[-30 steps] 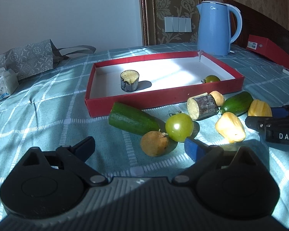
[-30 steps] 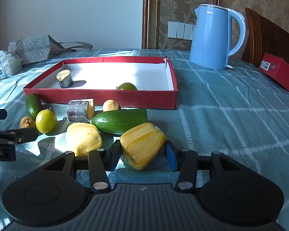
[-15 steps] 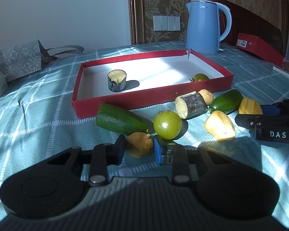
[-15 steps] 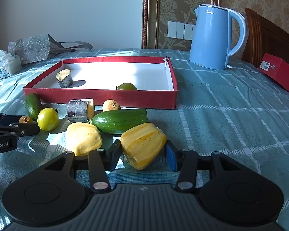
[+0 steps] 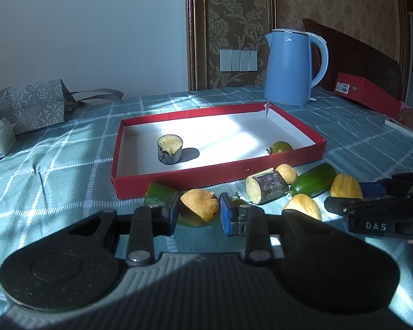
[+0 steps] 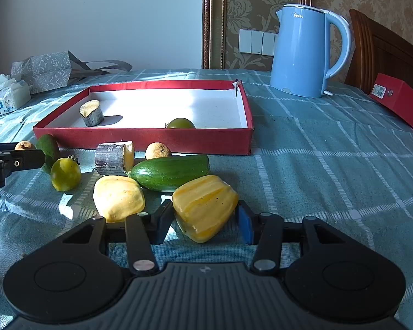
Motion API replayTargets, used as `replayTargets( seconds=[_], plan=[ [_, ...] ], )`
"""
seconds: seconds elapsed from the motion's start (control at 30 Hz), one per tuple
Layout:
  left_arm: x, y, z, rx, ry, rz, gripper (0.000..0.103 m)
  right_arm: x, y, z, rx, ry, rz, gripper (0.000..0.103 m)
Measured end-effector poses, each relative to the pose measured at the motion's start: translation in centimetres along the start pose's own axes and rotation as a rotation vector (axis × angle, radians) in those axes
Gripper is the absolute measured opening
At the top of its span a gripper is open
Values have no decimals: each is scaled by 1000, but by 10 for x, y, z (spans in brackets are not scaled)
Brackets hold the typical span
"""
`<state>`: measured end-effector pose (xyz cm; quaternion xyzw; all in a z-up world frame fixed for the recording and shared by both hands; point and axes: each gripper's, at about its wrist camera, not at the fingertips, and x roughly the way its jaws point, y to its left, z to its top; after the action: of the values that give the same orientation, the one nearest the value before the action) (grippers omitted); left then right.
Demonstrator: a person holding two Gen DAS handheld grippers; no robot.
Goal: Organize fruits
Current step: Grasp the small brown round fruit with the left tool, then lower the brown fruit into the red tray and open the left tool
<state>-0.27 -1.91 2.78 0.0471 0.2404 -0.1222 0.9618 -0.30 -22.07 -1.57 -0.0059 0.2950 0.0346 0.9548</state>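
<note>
Both tongs have a fruit pinched. The left gripper point(image 5: 198, 214) is pressed in on a small brown fruit point(image 5: 199, 205), one pad on each flank, and the fruit looks to be just clear of the checked cloth point(image 5: 68, 170), in front of the red tray point(image 5: 179, 177). The right gripper point(image 6: 205, 221) has a yellow lobed piece point(image 6: 205, 206) between its pads, touching both sides; whether it sits on the cloth or hangs a hair above it I cannot tell. The tray itself holds only a cane stub point(image 5: 170, 149) and a green tomato point(image 5: 281, 147); the rest lie loose along its near wall: a cucumber point(image 6: 170, 172), a second stub point(image 6: 114, 158), another yellow piece point(image 6: 118, 198), a second tomato point(image 6: 65, 174). I would guess the brown fruit is light and firm-skinned, round enough to roll out of a loose hold, so gripping across its widest middle is right. The yellow piece looks waxy and softer, likely to bruise or slip if squeezed hard; its flat ribbed sides seem the safest place to hold.
</note>
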Motion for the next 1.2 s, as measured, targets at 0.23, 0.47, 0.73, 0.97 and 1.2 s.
replayTargets(
  seconds=[0.23,0.47,0.73,0.97,1.2],
  plan=[
    [19,-9,31,16,-32,-13,28,0,-1,0,1,0,1,49],
    [57,-14,49,-5,1,-33,28,0,-1,0,1,0,1,49],
    [99,0,65,-70,51,-49,28,0,-3,-1,10,2,2,50],
    [135,13,73,-102,112,-19,28,0,-3,0,10,2,2,50],
    [156,11,75,-77,134,-2,28,0,-3,0,12,3,0,51]
  ],
)
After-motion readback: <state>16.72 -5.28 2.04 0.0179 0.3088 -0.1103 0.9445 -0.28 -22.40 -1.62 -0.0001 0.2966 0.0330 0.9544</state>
